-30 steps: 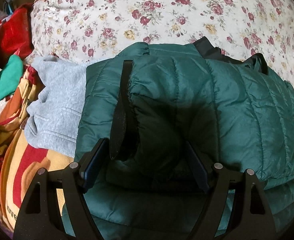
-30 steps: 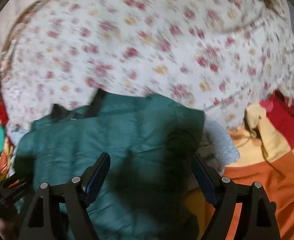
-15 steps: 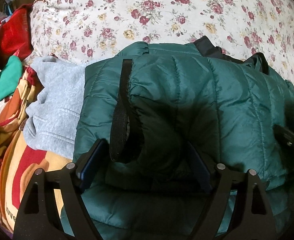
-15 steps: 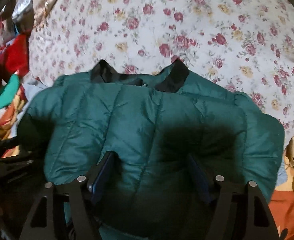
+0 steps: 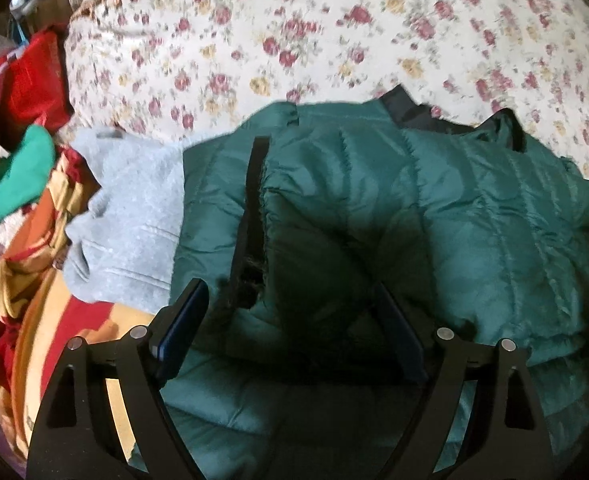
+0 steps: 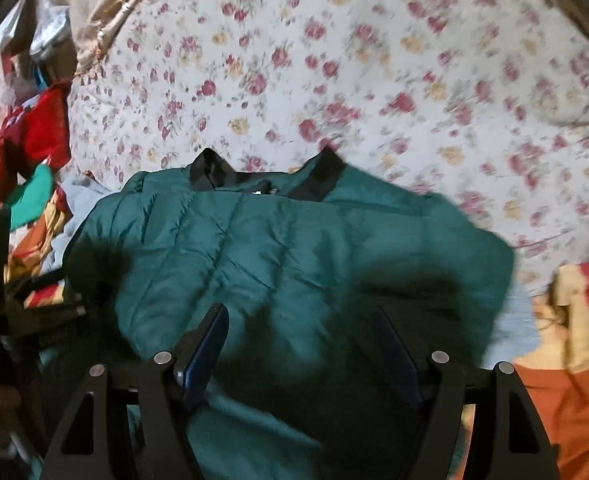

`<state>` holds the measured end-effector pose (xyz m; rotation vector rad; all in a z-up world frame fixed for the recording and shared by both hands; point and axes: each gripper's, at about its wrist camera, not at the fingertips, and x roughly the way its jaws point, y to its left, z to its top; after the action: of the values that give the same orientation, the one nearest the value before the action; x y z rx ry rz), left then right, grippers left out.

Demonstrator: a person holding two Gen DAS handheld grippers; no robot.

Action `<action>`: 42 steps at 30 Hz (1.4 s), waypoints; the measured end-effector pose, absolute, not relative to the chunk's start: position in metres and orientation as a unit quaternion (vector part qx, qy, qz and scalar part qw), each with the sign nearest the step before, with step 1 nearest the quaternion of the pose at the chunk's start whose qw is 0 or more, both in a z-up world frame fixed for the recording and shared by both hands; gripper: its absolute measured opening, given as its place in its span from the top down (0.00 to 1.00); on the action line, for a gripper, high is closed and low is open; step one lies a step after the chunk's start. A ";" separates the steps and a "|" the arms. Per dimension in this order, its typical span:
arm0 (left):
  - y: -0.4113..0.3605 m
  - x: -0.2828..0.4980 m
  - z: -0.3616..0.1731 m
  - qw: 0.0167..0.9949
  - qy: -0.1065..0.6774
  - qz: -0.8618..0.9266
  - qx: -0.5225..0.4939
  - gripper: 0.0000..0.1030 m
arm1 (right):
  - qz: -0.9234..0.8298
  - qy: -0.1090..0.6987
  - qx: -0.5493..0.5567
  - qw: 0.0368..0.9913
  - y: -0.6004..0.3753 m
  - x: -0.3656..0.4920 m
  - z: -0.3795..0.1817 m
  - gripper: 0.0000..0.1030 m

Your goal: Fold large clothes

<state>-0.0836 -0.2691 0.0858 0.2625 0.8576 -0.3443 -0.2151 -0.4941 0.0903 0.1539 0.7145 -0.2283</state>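
One green puffer jacket (image 5: 434, 216), one grey sweatshirt (image 5: 130, 216), one floral bedspread (image 5: 334, 32), two grippers (image 5: 294, 328)

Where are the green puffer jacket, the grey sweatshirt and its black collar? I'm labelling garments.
green puffer jacket (image 6: 294, 264): right wrist view, on the quilted back panel.
grey sweatshirt (image 5: 130, 216): left wrist view, on its fleece body.
black collar (image 6: 326, 172): right wrist view, on the right collar flap.

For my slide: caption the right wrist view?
Open right gripper over a green puffer jacket on a floral bedspread.
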 end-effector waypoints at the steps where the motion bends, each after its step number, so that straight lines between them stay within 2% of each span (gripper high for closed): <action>1: -0.268 -0.086 0.089 0.888 0.410 -0.169 0.121 0.17 | -0.115 0.349 0.074 0.927 -0.497 -0.222 0.091 0.30; 6: -0.272 -0.091 0.092 0.889 0.407 -0.184 0.104 0.17 | -0.137 0.372 0.070 0.915 -0.517 -0.237 0.076 0.30; 12: -0.282 -0.079 0.068 0.881 0.422 -0.174 0.123 0.17 | -0.166 0.387 0.107 0.901 -0.547 -0.230 0.044 0.31; 14: -0.279 -0.074 0.064 0.880 0.426 -0.176 0.111 0.14 | -0.166 0.389 0.116 0.899 -0.550 -0.225 0.038 0.31; 26: -0.260 -0.074 0.072 0.870 0.447 -0.194 0.076 0.13 | -0.172 0.357 0.171 0.902 -0.559 -0.282 0.070 0.28; 42: -0.195 -0.133 0.099 0.877 0.425 -0.190 0.114 0.13 | -0.164 0.405 0.216 0.873 -0.535 -0.331 0.049 0.28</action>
<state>-0.1328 -0.1951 0.0994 0.2382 0.8873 -0.3969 -0.3310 -0.5351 0.0492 0.4509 0.8455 -0.3419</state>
